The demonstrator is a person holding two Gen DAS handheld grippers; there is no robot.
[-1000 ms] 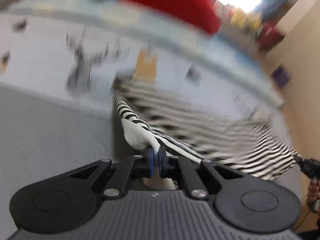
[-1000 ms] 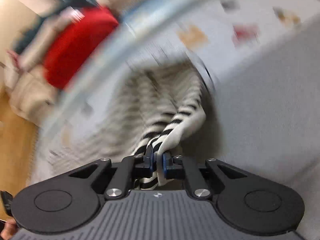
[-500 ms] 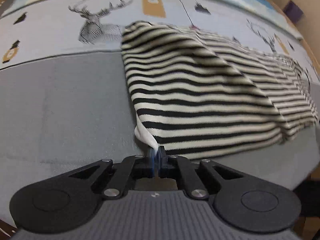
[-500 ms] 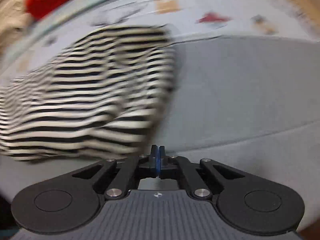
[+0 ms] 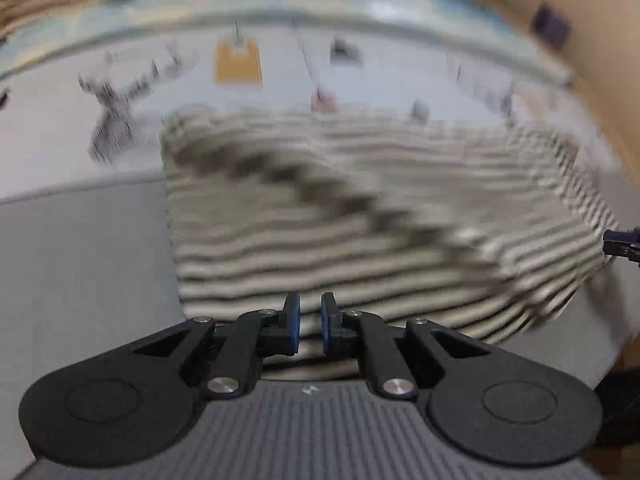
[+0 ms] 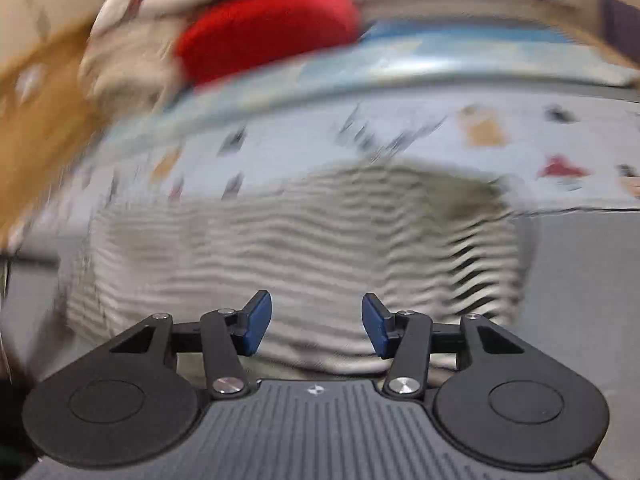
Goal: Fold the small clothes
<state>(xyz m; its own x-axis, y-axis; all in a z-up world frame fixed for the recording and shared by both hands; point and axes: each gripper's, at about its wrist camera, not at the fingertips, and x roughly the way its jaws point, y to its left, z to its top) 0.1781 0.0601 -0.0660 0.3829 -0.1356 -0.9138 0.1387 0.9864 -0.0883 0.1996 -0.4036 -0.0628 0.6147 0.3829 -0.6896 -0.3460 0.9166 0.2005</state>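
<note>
Just ahead of the left hand-held gripper [image 5: 310,322], whose jaws stand a narrow gap apart and hold nothing, lies the striped garment [image 5: 360,232], spread flat on the grey cover [image 5: 80,260]. The right hand-held gripper [image 6: 316,326] is wide open, also empty, with the same garment directly in front. Beyond it runs the printed sheet [image 6: 520,140], then a red cushion [image 6: 272,32]. Judging by this, the garment is laid out and released; folds seem left to do, though blur hides detail.

- Left gripper [image 5: 310,322]: matte black linkage arms, silver screws at the pivots, blue pads on the fingers [image 5: 294,322].
- Right gripper [image 6: 316,326]: same black arms, round housings, ribbed grey body bearing a small white logo.
</note>
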